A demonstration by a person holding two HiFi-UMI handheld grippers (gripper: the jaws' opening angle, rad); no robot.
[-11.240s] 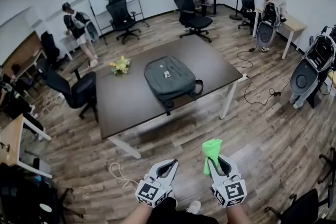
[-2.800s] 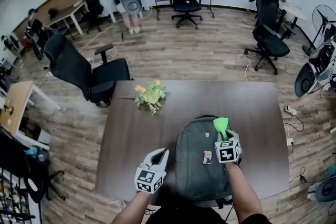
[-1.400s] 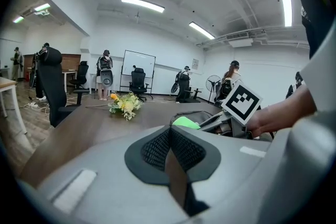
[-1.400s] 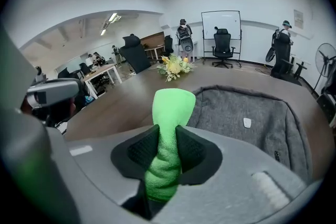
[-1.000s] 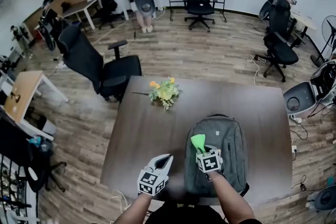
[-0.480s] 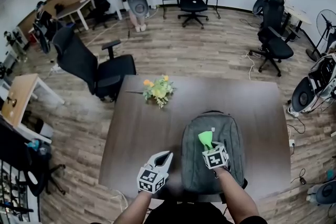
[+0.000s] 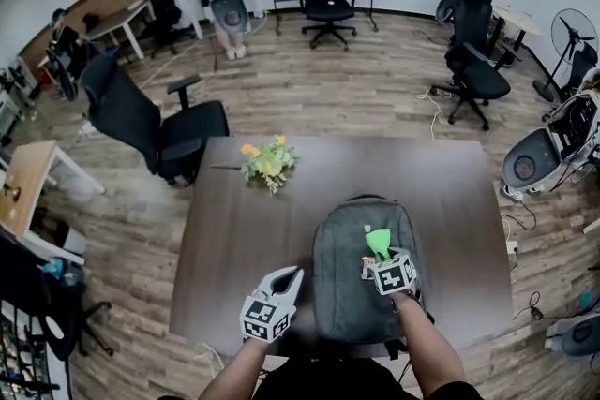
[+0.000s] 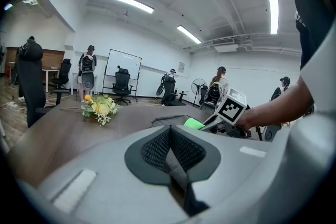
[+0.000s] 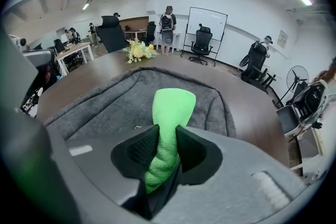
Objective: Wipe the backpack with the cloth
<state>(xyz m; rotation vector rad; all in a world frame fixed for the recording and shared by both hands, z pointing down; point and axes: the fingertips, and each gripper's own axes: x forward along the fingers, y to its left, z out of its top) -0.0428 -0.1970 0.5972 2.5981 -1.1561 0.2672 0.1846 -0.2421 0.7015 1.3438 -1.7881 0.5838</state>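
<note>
Dark brown rectangular tabletop carried the grey fabric backpack, which lay flat near the table's front edge, right of centre. Bright green cloth stood out over the backpack's right half; contact with the fabric could not be confirmed. Right gripper had its jaws clamped on the cloth's bunched lower part. Left gripper was just left of the backpack over the tabletop, jaws together, nothing between them. Small yellow-and-orange flower bunch lay toward the table's far left. Black office chair stood beyond the left corner.
</note>
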